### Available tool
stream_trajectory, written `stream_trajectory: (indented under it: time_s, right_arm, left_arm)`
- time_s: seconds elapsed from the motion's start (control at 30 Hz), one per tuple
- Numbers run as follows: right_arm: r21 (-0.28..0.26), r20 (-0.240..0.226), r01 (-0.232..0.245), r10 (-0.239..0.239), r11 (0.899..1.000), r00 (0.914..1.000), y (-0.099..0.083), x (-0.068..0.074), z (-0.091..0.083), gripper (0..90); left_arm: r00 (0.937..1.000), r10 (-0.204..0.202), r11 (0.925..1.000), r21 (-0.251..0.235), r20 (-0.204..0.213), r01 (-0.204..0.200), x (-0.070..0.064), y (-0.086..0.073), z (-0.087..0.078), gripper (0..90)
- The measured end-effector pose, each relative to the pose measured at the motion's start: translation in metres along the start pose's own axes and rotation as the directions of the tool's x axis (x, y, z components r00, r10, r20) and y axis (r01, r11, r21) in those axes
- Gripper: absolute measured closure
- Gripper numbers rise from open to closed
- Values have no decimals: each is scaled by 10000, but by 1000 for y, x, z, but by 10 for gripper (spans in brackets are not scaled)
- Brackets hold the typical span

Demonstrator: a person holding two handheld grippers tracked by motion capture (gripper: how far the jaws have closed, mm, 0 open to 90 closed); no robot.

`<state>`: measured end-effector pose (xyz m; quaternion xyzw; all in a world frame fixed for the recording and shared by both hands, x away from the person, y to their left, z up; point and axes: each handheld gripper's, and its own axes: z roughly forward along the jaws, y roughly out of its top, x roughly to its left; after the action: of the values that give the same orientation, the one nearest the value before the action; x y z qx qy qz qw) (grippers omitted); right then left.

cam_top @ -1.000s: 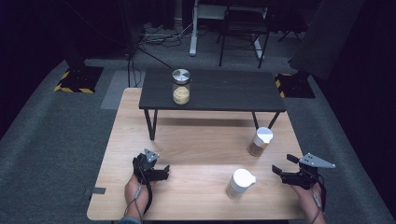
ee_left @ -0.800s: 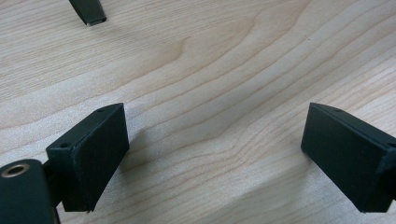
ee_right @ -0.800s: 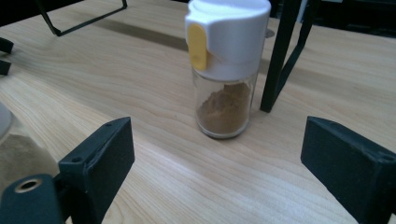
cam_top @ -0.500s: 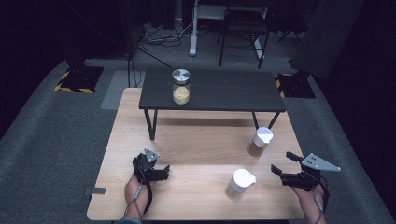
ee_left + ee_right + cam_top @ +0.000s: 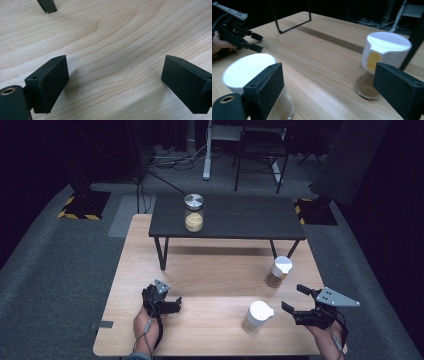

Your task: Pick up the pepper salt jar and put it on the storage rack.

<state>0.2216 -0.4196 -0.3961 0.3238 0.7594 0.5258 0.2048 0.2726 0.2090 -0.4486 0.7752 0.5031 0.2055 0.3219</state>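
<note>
Two white-lidded jars stand on the wooden table (image 5: 210, 270). The nearer jar (image 5: 256, 316) (image 5: 249, 71) looks pale inside, and the farther jar (image 5: 278, 271) (image 5: 384, 53) holds brown powder. My right gripper (image 5: 295, 298) (image 5: 329, 66) is open at the table's right edge, its jaws pointing left toward both jars and touching neither. My left gripper (image 5: 175, 303) (image 5: 116, 60) rests open low over bare wood at the front left, with nothing between its jaws. The right gripper view shows the left gripper (image 5: 239, 32) far off.
A low black table (image 5: 235, 220) stands across the far half of the wooden table. On it is a glass jar (image 5: 194, 213) with a metal lid and tan contents. One of its leg feet (image 5: 47, 6) lies ahead of my left gripper. Grey carpet surrounds the table.
My right gripper has drifted slightly toward the near right edge. The left gripper and the jars have stayed put.
</note>
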Motion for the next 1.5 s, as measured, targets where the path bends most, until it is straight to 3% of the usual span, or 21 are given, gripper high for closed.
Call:
stream_trajectory:
  time_s: [0.13, 0.23, 0.63, 1.1, 1.5]
  right_arm:
    - [-94, -353, 130, -133, 9999, 9993, 3, 8, 2, 95]
    - [-268, -709, -25, 6, 9996, 9975, 4, 10, 5, 95]
    - [-386, -1335, 24, -76, 9993, 9910, 4, 29, 15, 95]
    - [-184, -1301, 63, -86, 9998, 9915, -7, 50, 30, 95]
    - [48, -1004, 93, -88, 9999, 9949, -26, 58, 42, 105]
  left_arm:
    - [10000, -2, 10000, -7, 4, 2, 0, 0, 0, 75]
    - [10000, 22, 10000, 16, 6, -22, 0, 0, 0, 75]
    - [10000, -6, 10000, -4, 12, 6, 0, 0, 0, 74]
    - [10000, 26, 10000, 12, 10, -26, 1, 0, 0, 74]
    - [10000, 10, 10000, 9, 15, -10, 1, 0, 0, 74]
